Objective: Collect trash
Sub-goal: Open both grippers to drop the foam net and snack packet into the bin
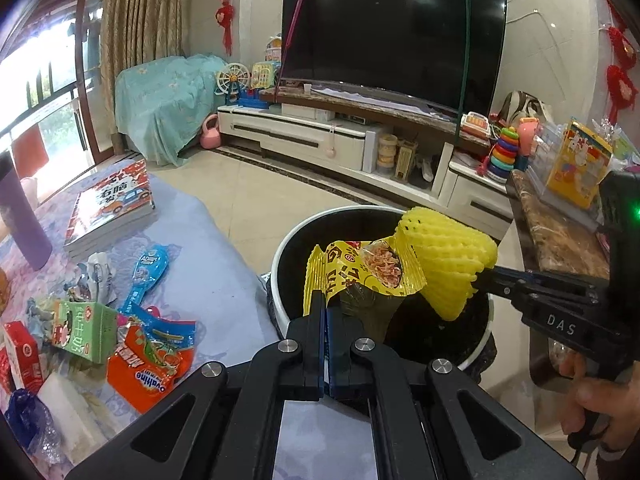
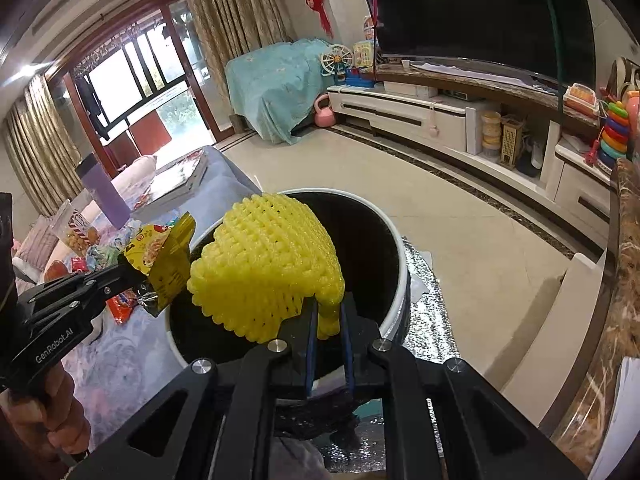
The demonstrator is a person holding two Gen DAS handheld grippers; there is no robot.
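Beside cluttered table, over bin: left fingers pinching wrapper, right fingers foam net.

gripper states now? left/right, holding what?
Left gripper: shut on the yellow printed foil snack wrapper.
Right gripper: shut on the yellow foam mesh fruit sleeve.

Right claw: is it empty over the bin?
No, the right claw is shut on yellow foam fruit netting above the open bin.

round white-rimmed black trash bin on floor off table's right edge | books at table's far edge | crumpled snack wrappers on table's near part | yellow foil wrapper and yellow foam net above bin
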